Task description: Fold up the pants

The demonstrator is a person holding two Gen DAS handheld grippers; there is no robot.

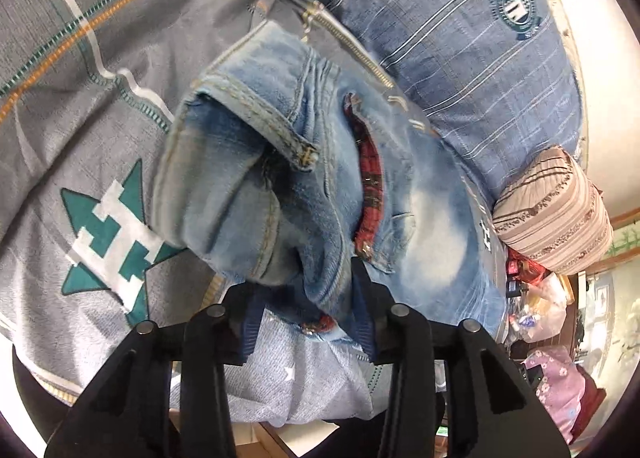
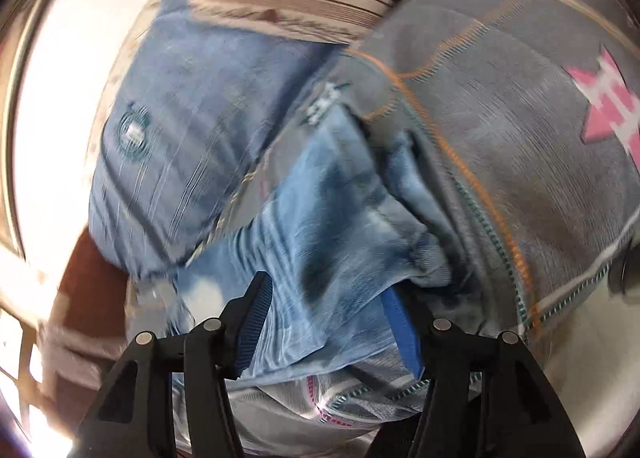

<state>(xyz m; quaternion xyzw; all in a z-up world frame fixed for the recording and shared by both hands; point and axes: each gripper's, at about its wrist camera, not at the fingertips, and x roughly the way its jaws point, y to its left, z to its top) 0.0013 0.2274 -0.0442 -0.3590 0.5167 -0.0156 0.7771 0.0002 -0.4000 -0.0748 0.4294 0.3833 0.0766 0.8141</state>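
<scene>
A pair of faded light-blue jeans [image 1: 288, 178] lies bunched on a bed, over a grey bedspread [image 1: 80, 106] printed with teal stars and orange stitching, just beside a blue striped pillow [image 1: 460, 50] and near a rolled beige striped cloth [image 1: 556, 214]. The denim looks thick and fairly heavy, soft enough to sag into deep folds yet stiff along its doubled seams; a red plaid lining shows at a pocket slit [image 1: 370, 186]. By these pictures, the firmest places to take hold are the stitched waistband and belt loop [image 1: 280, 130] or a hem, where layers are unlikely to slip apart. The left gripper [image 1: 308, 322] points steeply down at the heap, its jaws partly apart with a fold of denim lying between the blue pads; they do not appear to press on it. The right gripper [image 2: 332, 326], seen through motion blur, slants down more gently, its jaws standing wide with the jeans [image 2: 320, 218] draped loosely between them, not clamped. The person's hands are not visible.
</scene>
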